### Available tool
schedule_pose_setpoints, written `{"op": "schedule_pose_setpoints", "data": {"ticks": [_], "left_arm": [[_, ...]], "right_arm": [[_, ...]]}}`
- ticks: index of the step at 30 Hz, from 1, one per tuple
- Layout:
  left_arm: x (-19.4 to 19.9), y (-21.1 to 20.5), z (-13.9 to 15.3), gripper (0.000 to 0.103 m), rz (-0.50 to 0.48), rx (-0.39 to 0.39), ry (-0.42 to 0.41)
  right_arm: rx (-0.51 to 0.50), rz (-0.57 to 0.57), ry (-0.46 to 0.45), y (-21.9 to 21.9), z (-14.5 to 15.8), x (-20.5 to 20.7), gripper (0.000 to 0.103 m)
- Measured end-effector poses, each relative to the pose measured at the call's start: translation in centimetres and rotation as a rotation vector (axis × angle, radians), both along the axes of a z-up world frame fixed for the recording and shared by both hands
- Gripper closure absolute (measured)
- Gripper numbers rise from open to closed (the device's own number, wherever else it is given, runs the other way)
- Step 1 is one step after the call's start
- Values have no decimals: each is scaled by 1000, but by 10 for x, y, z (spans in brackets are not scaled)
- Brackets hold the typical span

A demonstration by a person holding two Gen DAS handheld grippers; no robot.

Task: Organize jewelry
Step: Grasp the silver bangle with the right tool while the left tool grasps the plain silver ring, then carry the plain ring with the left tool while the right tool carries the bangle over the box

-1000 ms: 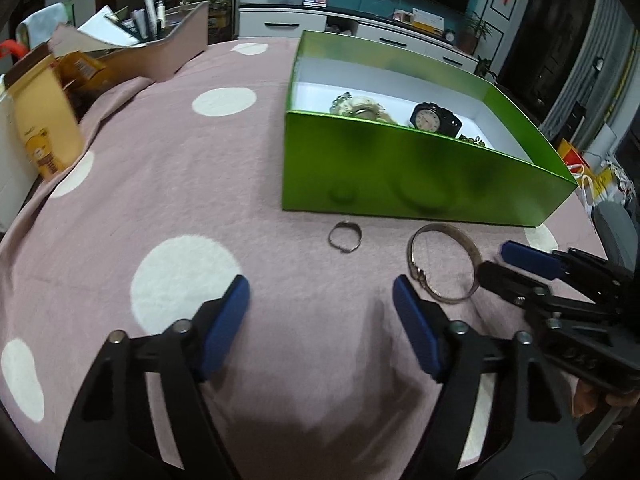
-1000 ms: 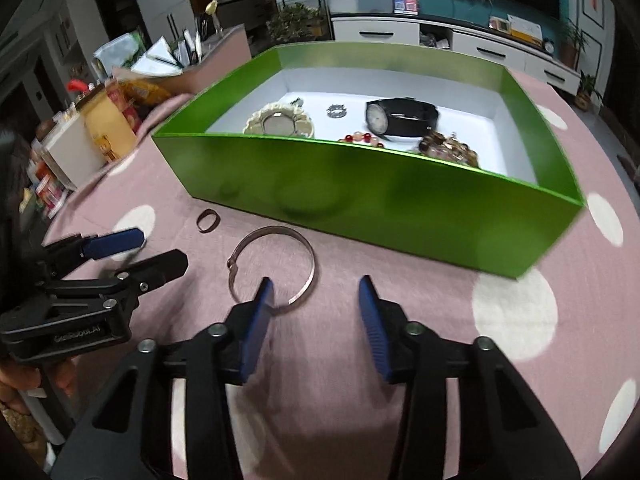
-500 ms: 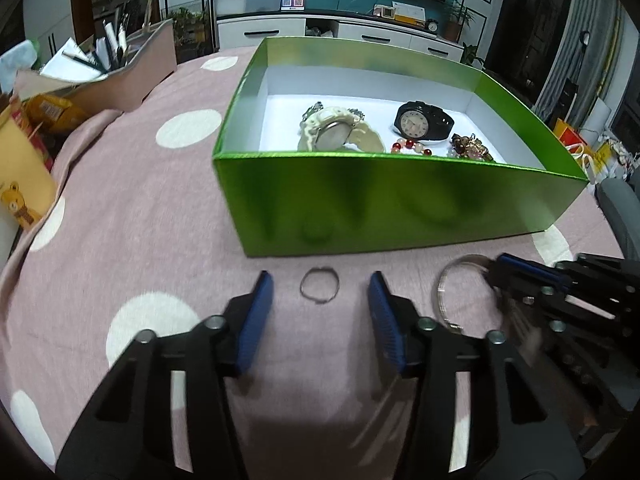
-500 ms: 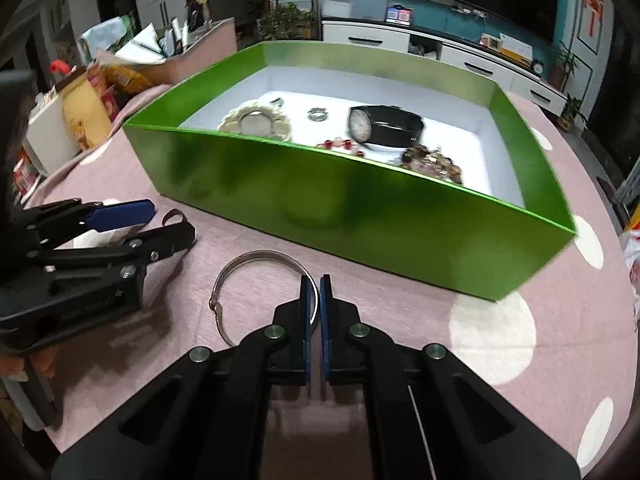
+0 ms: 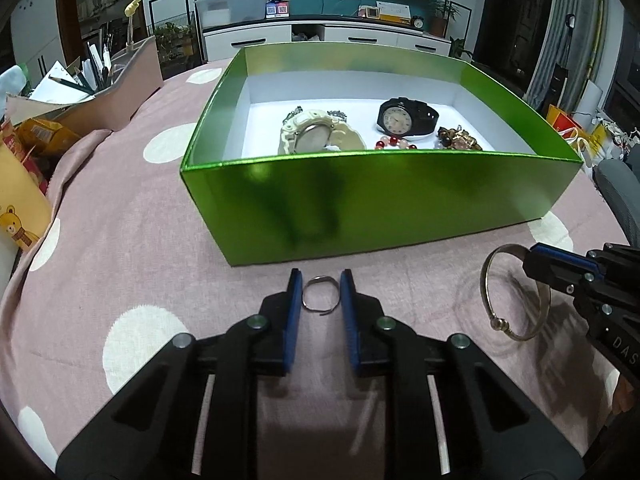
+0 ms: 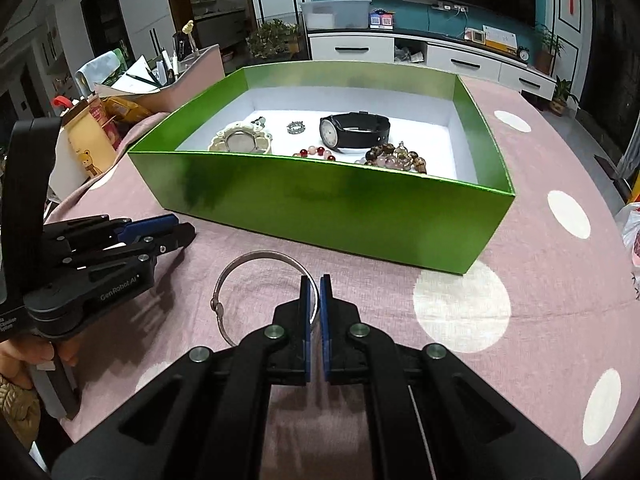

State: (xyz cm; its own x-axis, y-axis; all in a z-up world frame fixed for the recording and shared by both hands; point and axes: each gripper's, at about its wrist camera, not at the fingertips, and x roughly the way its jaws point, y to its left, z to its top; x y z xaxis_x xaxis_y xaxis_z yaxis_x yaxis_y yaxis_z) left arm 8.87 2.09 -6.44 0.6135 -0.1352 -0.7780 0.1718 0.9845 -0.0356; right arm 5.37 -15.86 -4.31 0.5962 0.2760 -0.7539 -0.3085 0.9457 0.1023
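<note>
A small metal ring (image 5: 316,310) lies on the pink cloth just in front of the green box (image 5: 380,200). My left gripper (image 5: 320,273) straddles it, jaws closing, the blue pads touching the ring's two sides. My right gripper (image 6: 315,280) is shut on the rim of a thin metal bangle (image 6: 260,256), which hangs tilted a little above the cloth, its shadow beneath. In the left wrist view the bangle (image 5: 484,280) and the right gripper (image 5: 528,258) show at the right. The left gripper (image 6: 184,229) shows at the left of the right wrist view.
Inside the box (image 6: 320,200) lie a cream watch (image 5: 312,136), a black watch (image 5: 404,120) and bead bracelets (image 6: 392,156). A pink pen holder (image 5: 128,80) and snack packets (image 5: 36,136) crowd the far left. A hand (image 6: 24,356) holds the left gripper.
The left gripper has come up to the ring and its jaws have narrowed around it. The right gripper has shut on the bangle's rim and raised it slightly.
</note>
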Motion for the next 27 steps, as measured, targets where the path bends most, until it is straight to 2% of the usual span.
{"op": "schedule_pose_setpoints", "data": {"ticks": [5,13,19,27], "left_arm": [[-12,1,5,84,-9,-21,1],[-28,8,36,84,-12,-66,-52],[-29,8,68,84,-22,-87,-113],[-14,1,93,84,-31,-83,-164]], "right_arm": [[5,-3,-28,-5,10,-5,99],[18,-16,-78,-14,29,-14,99],[26,-10,-132,-15,49,-16,99],[22,-9,-202,-14,73,-4,99]]}}
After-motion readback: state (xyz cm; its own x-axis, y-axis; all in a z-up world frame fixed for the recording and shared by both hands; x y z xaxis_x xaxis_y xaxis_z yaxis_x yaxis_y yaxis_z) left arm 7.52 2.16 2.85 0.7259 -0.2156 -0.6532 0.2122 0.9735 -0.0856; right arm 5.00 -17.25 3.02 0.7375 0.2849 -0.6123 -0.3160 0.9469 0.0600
